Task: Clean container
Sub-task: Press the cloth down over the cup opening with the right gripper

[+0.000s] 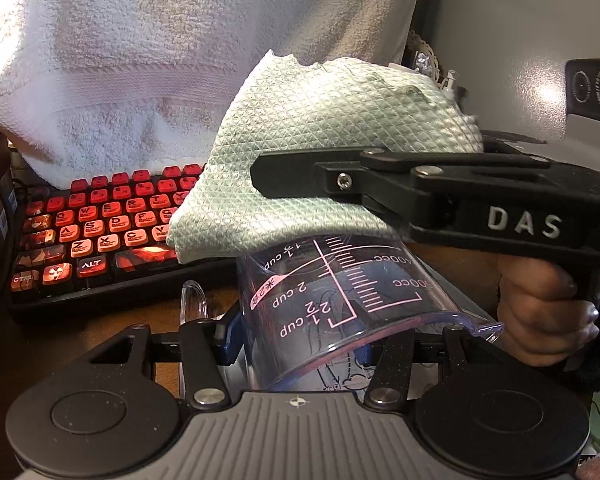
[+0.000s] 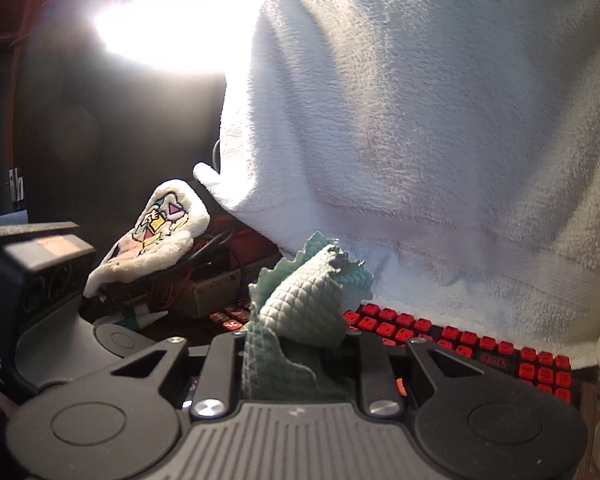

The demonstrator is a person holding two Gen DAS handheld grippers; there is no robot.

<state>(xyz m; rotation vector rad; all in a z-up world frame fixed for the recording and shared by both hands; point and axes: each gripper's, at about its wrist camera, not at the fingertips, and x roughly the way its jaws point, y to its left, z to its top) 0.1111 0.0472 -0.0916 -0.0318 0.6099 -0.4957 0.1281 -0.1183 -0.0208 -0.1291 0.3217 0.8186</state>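
Item: clear plastic measuring cup with pink graduations (image 1: 340, 300), lying tipped with its rim toward the camera, pinched between the fingers of the left claw (image 1: 300, 344). Purpose of hold, as judged: steadies the cup above the brown table (image 1: 100, 332) so its far end can be wiped.

Item: pale green waffle-weave cloth (image 1: 320, 160), draped over the cup's far end, clamped in the right claw (image 2: 296, 344). A hand (image 1: 548, 312) grips that tool's handle.

Surroundings: red-keyed keyboard (image 1: 100, 232); white terry towel (image 1: 140, 60) hung behind it.

Stage: wiping appears under way; extent cannot be told.
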